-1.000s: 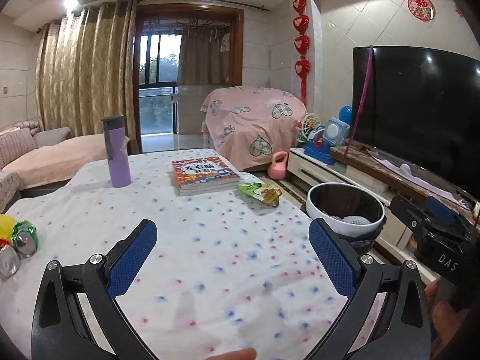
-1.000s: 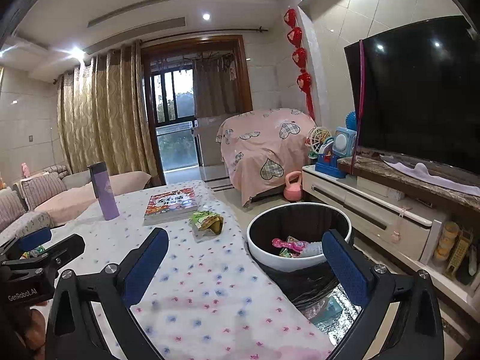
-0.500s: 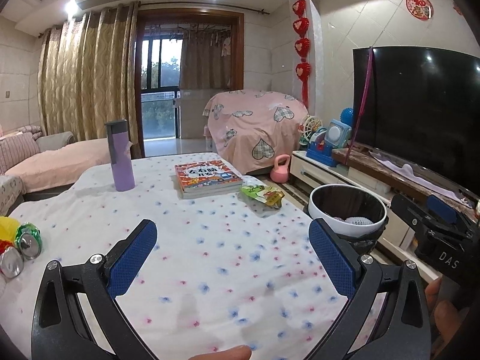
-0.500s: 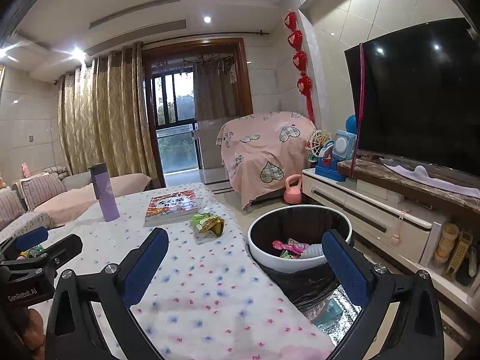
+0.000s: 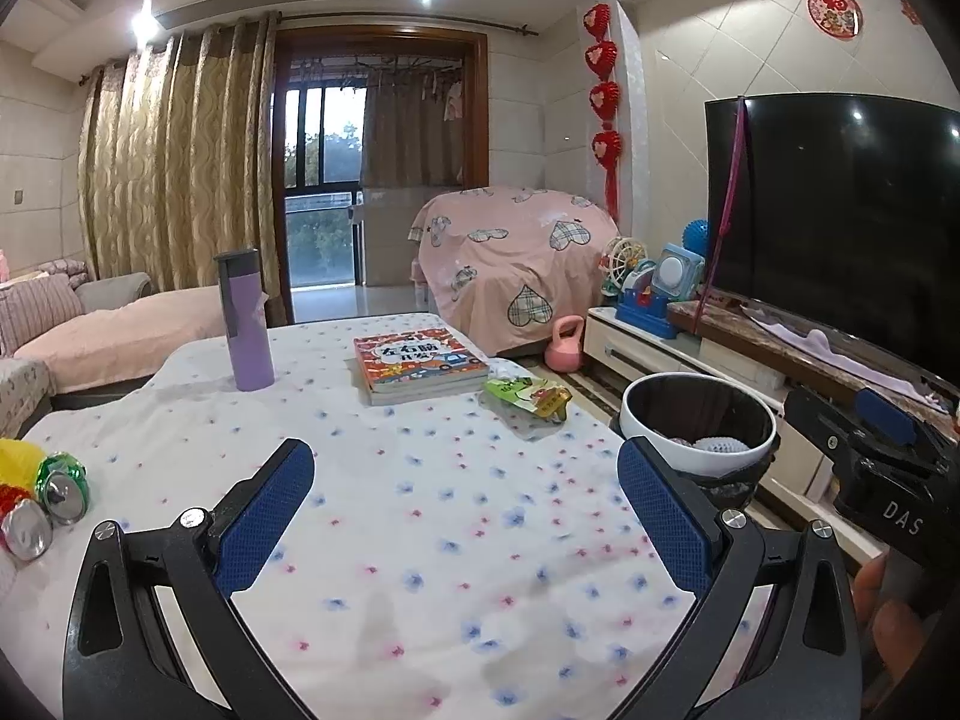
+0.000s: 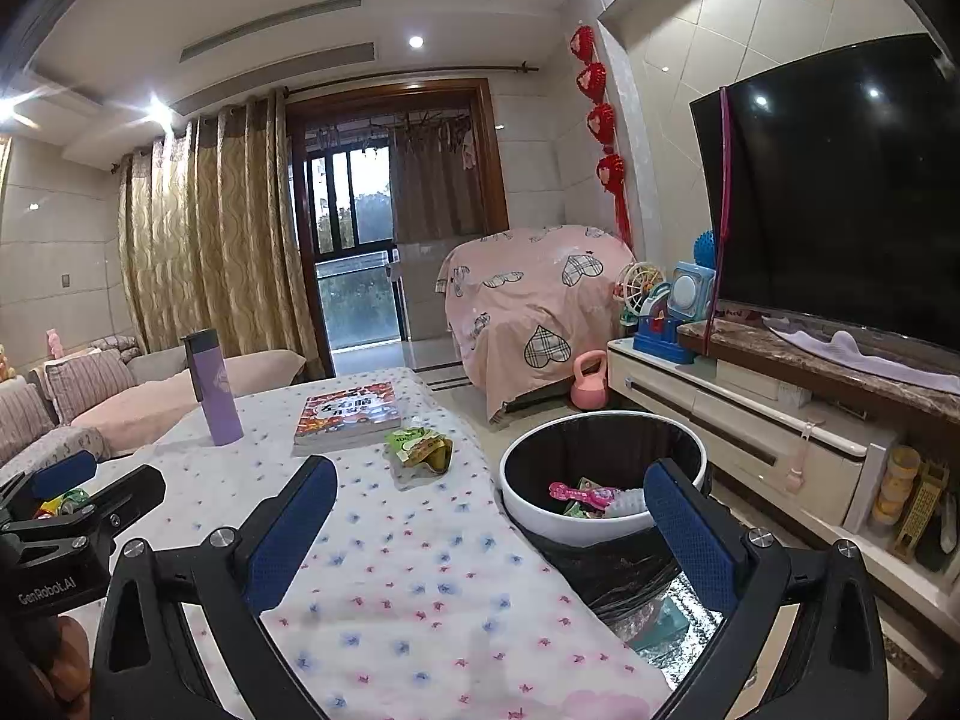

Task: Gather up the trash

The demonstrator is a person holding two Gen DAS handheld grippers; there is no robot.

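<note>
At the table's [image 5: 420,540] left edge we see crushed cans [image 5: 42,498], ends facing us. Our left gripper [image 5: 465,480] hovers wide open, empty. Past the book [image 5: 420,360] lies a green wrapper [image 5: 528,394] — long axis running left to right — near the bin [image 6: 600,516]. Our right gripper [image 6: 489,498] gapes too, holding nothing.

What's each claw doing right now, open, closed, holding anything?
Left claw: open, holding nothing.
Right claw: open, holding nothing.
</note>
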